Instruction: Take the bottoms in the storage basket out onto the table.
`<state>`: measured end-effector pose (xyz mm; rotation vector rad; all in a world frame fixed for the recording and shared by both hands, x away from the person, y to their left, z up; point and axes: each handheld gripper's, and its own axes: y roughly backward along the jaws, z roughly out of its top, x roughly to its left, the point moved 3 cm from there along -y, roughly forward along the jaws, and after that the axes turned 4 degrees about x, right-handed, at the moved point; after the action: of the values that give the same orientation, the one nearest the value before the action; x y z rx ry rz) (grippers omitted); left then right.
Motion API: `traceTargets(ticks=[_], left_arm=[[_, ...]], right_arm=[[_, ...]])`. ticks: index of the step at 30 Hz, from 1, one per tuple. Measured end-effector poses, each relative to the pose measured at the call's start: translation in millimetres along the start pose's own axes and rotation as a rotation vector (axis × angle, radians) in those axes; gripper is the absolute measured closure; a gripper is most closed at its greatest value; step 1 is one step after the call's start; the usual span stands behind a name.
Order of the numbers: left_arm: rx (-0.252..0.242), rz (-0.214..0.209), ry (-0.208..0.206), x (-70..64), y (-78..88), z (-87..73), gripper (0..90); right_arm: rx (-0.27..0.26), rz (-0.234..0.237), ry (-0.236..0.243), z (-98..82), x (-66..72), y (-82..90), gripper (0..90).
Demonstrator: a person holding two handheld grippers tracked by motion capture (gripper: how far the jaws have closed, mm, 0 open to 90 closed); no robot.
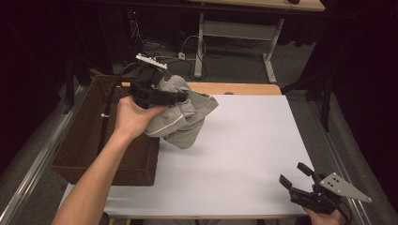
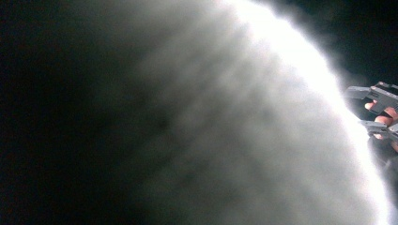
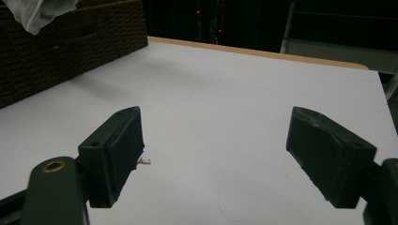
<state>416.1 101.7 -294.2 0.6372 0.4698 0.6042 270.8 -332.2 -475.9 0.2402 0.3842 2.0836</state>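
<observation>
Grey cloth [image 1: 183,117] is held clenched in left claw [image 1: 180,97], lifted beside the basket [image 1: 84,140] over the bench [image 1: 244,140]. Right claw [image 1: 294,177] is kept released, near bench's front corner.

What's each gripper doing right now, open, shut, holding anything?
Left gripper: shut on the grey garment, held up beside the wicker basket.
Right gripper: open, holding nothing, low over the white table.
</observation>
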Motion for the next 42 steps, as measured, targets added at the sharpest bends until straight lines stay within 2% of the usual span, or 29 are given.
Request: traceTargets(ticks=[11,20,25,32,36,38,42], left_arm=[[0.017,-0.009,-0.013,-5.3,-23.9,3.0,54.8],[0.033,0.005,-0.012,-6.3,-41.1,4.4,54.5],[0.032,0.007,-0.002,-5.3,-53.3,5.6,54.4],[0.013,-0.020,0.033,-2.7,-70.2,9.9,54.4],[0.019,0.003,0.034,-1.5,-80.5,11.1,54.4],[0.024,0.032,0.030,0.2,-89.5,11.8,54.3],[0.034,0.048,0.030,3.1,-98.4,11.8,54.2]], right_arm=[[0.000,0.002,0.000,-0.1,-0.2,-0.2,20.0],[-0.001,0.004,0.002,-0.1,-0.1,0.0,20.0],[-0.002,0.004,0.004,-0.1,0.0,0.0,20.0],[-0.003,0.004,0.005,-0.1,0.1,0.2,20.0],[-0.001,0.005,0.003,-0.2,0.0,0.1,20.0],[-0.002,0.006,0.005,-0.1,0.0,0.2,20.0],[-0.002,0.006,0.003,-0.1,-0.1,0.1,20.0]])
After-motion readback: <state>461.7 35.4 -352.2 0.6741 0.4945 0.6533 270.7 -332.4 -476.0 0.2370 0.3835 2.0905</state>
